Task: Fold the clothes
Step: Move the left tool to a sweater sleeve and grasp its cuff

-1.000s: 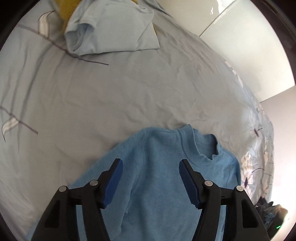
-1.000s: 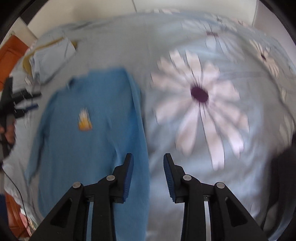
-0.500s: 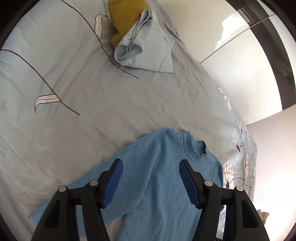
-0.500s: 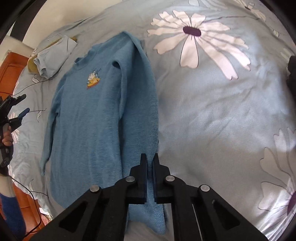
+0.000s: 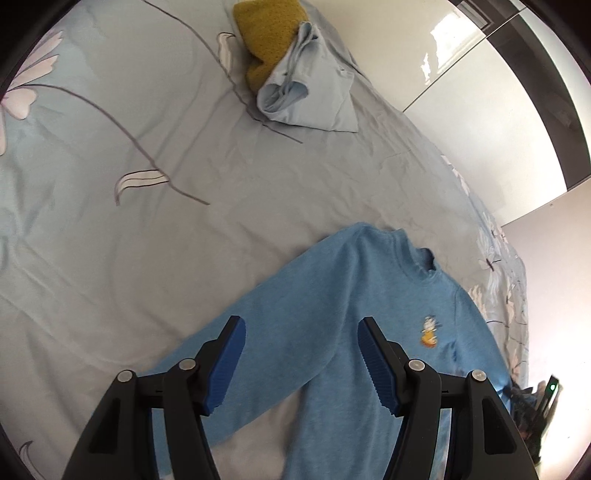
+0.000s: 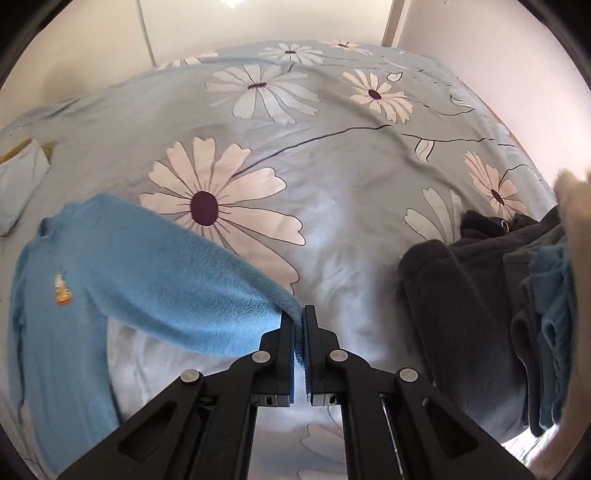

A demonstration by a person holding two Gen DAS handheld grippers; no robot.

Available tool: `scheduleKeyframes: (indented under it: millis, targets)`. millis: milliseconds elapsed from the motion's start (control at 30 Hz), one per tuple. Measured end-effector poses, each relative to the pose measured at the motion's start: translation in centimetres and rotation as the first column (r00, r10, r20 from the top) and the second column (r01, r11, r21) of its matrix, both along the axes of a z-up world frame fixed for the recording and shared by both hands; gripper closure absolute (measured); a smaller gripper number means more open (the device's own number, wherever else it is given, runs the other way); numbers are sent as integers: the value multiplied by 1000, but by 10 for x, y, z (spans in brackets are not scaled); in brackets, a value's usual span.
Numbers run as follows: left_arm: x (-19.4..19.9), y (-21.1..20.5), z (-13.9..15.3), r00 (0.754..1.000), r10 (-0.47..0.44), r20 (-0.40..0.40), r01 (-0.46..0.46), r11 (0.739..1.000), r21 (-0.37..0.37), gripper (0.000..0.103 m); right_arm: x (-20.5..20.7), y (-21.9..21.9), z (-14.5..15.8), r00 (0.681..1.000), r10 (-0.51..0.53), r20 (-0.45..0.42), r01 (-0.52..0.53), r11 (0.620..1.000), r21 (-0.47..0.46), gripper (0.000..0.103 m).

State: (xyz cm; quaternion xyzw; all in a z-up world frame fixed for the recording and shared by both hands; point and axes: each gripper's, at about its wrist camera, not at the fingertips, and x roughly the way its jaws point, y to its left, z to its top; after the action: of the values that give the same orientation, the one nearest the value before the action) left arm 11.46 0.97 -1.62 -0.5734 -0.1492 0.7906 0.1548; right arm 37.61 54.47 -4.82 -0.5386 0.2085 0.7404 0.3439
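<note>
- The right gripper (image 6: 299,323) has its jaws pressed together on the cuff end of one sleeve (image 6: 192,295) of the blue sweater (image 6: 55,332); a strip of blue fabric shows between the pads.
- That sleeve runs up and left from the jaws, lifted off the bedsheet (image 6: 351,229), back to the shoulder.
- The sweater's body lies flat at the left of the right wrist view, with a small orange and white emblem (image 6: 62,291) on the chest.
- Behind the sleeve, a large white daisy with a dark centre (image 6: 205,208) is printed on the sheet.
- To the right of the gripper sits a heap of dark clothes (image 6: 461,295), with a blue-green piece (image 6: 554,302) at its far side.
- The left gripper (image 5: 299,360) hangs with its blue pads spread wide, holding nothing.
- It hovers above the sweater (image 5: 332,314); whether the pads touch the fabric cannot be told.
- In the left wrist view the other sleeve (image 5: 236,350) lies stretched out toward the lower left, flat on the sheet (image 5: 147,258).
- The collar (image 5: 417,258) points away from the gripper, and the emblem (image 5: 428,330) lies just right of the right pad.
- Well beyond the collar, a folded pale-blue garment (image 5: 310,96) rests on a mustard-yellow one (image 5: 269,33).
- A white wall (image 5: 461,92) stands past the bed's far edge.
</note>
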Motion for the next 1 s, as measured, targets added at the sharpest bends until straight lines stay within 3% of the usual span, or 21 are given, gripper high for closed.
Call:
scheduleKeyframes:
  millis: [133, 200, 267, 433, 567, 633, 767, 1000]
  targets:
    - [10, -26, -5, 1000, 15, -5, -16, 999, -34, 36, -5, -3, -2, 1000, -2, 18, 2, 1000, 13, 99]
    - [17, -38, -9, 1000, 18, -11, -19, 998, -64, 36, -6, -18, 11, 1000, 23, -8, -22, 997, 69, 90]
    - [27, -48, -20, 1000, 15, -3, -15, 994, -113, 36, -6, -32, 23, 998, 49, -32, -45, 991, 125, 53]
    - [53, -77, -56, 998, 28, 55, -17, 980, -196, 36, -8, -69, 54, 989, 122, -87, -96, 961, 261, 48]
    - [78, -111, -87, 985, 118, 129, -90, 974, -206, 36, -22, -106, 51, 967, 210, -145, -179, 963, 204, 48]
    - [92, -128, -96, 975, 164, 150, -139, 977, -165, 36, -32, -125, 46, 955, 243, -169, -212, 960, 181, 48]
    - [110, -152, -111, 957, 235, 167, -239, 971, 6, 36, -52, -162, 33, 936, 291, -199, -270, 955, 125, 48]
    - [101, -146, -111, 962, 246, 120, -259, 960, 106, 39, -79, -213, 15, 906, 356, -231, -358, 933, 32, 48]
